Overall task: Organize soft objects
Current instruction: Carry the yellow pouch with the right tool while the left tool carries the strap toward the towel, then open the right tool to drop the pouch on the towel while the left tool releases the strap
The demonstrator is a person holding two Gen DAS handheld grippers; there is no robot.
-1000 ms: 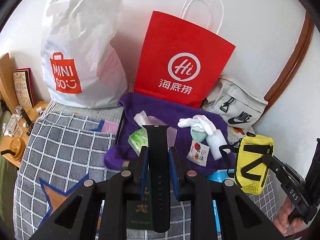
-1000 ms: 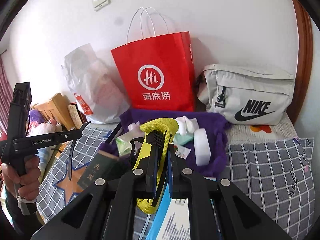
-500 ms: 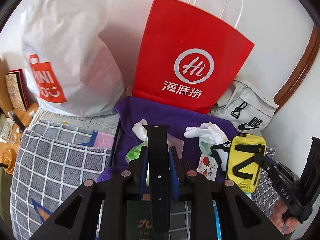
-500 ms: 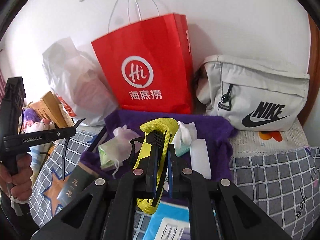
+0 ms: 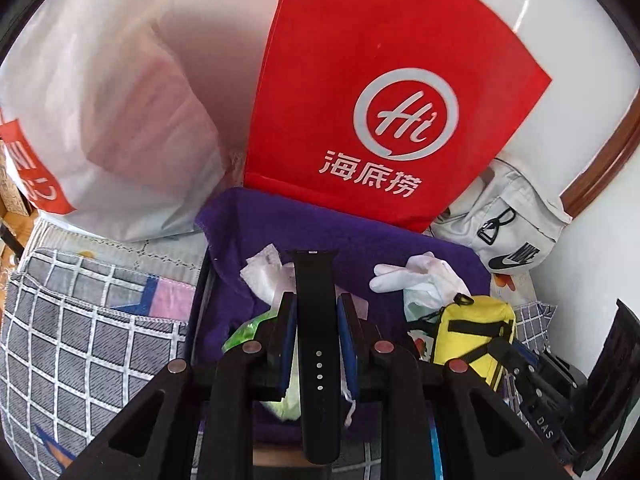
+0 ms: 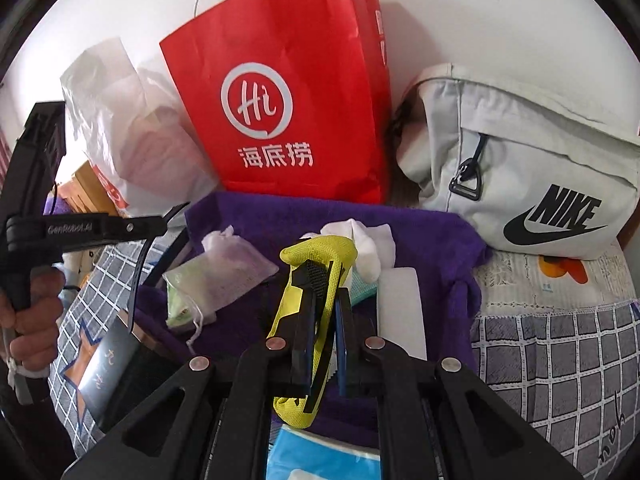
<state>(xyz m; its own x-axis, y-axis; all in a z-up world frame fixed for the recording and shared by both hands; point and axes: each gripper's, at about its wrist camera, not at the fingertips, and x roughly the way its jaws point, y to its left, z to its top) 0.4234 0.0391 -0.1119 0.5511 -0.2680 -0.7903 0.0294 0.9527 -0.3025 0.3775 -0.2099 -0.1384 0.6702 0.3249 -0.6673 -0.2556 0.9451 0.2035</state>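
My left gripper [image 5: 316, 312] points forward and slightly down over the bed, its jaws pinched on a flat black rubber watch strap [image 5: 317, 344] that runs lengthwise between them, its far tip poking out past the fingertips. My right gripper [image 6: 326, 308] is angled the same way, jaws clamped on a small yellow mesh pouch with black straps [image 6: 310, 308], gripped edge-on so the pouch stands upright between the fingers. In the right view my left hand [image 6: 32, 312] wraps the black handle at the frame's left edge. Just beyond both grippers lies a rumpled purple towel [image 6: 420, 232] spread on the grey checked bedspread [image 6: 560, 360], carrying a white drawstring sachet [image 6: 228, 260], a white glove [image 5: 416, 276] and a white foam block [image 6: 400, 312]. Farther back, against the white wall, stand a white plastic shopping bag [image 5: 112, 120], a red paper carrier bag with white handles [image 6: 288, 100] and a pale grey Nike waist bag [image 6: 528, 160].
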